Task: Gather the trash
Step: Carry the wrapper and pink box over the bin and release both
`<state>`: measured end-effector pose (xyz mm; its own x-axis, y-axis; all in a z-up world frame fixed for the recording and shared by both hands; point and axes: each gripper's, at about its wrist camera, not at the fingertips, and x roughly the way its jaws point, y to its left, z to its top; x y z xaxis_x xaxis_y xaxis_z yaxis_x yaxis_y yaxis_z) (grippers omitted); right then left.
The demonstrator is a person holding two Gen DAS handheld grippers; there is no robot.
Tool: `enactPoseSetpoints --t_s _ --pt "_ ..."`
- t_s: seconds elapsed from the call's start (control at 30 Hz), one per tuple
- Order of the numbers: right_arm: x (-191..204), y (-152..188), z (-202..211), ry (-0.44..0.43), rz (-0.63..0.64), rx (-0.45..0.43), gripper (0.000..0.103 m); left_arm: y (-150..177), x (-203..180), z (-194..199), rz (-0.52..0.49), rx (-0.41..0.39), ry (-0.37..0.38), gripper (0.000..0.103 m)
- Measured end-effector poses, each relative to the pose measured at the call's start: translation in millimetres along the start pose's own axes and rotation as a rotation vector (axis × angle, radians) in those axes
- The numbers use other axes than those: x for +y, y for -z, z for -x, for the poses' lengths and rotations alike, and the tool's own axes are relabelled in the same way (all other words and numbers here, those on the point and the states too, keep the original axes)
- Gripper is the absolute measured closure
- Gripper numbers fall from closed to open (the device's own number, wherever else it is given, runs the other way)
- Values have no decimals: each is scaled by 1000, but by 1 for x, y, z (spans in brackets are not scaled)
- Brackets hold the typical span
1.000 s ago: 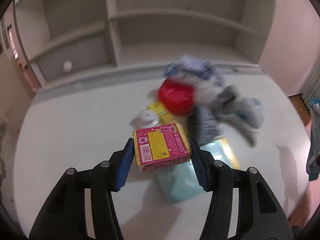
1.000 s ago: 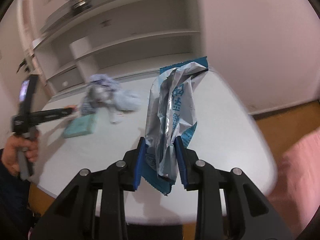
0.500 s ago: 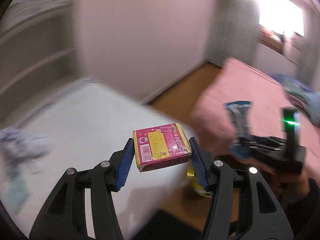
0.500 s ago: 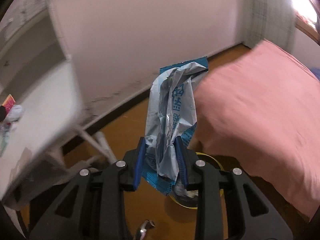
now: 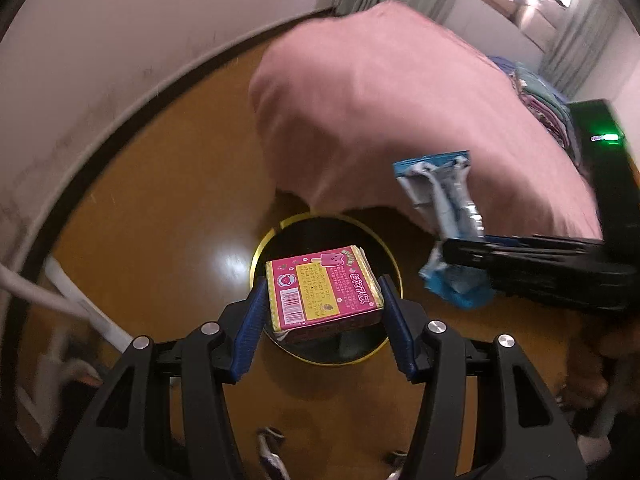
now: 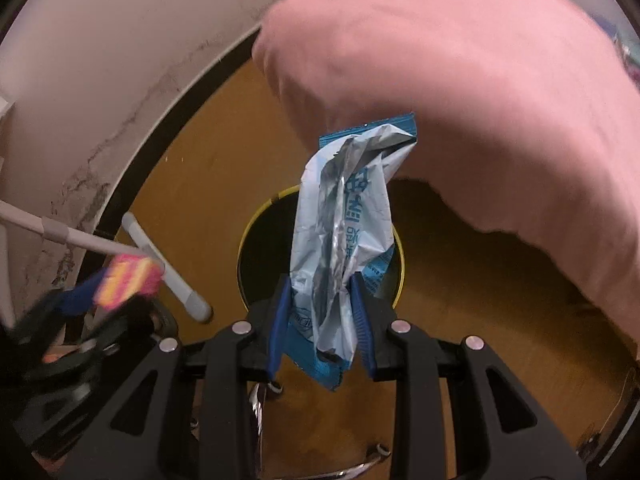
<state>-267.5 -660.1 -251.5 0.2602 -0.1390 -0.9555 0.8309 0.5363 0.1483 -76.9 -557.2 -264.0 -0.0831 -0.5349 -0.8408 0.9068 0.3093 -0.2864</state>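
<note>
My left gripper is shut on a pink and yellow snack box and holds it above a round black bin with a yellow rim on the floor. My right gripper is shut on a crumpled blue and silver wrapper and holds it over the same bin. The wrapper also shows in the left wrist view, to the right of the bin. The box shows blurred at the left of the right wrist view.
A bed with a pink cover overhangs the wooden floor just behind the bin. White table legs stand at the left by the white wall. Folded clothes lie on the bed at the far right.
Both grippers have swung away from the white table and down to the floor, each holding its item. They now hang over the black bin beside the bed.
</note>
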Motion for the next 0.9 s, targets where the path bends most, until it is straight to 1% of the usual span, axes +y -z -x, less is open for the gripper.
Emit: enactPoseSetpoints --t_s 0.07,0.1,0.17,0.23,0.33,0.4,0.47,0.8,0.87,0.9 --pt "-1 3 -7 -2 0 18 73 1 7 -20 44 60 16 49" --pt "-1 4 -8 -2 3 24 73 0 11 -26 74 77 39 49" --pt "-1 7 -13 -4 3 35 73 -2 16 -31 95 76 57 49" --pt "-2 7 -13 -6 0 38 73 4 13 -37 86 79 49 49" --pt "1 3 -12 -9 -4 35 73 10 7 -37 78 86 59 49" --pt "1 3 -12 -8 -2 32 73 8 7 -40 69 85 59 46" --pt "2 3 -10 -9 -3 29 72 8 7 -41 64 80 56 33" --pt "7 2 -10 -8 10 36 70 8 14 -33 97 67 57 31" --pt "7 1 -9 -12 7 27 66 8 15 -31 96 63 57 31" --pt "7 2 -8 -9 5 24 61 9 15 -30 97 61 57 31"
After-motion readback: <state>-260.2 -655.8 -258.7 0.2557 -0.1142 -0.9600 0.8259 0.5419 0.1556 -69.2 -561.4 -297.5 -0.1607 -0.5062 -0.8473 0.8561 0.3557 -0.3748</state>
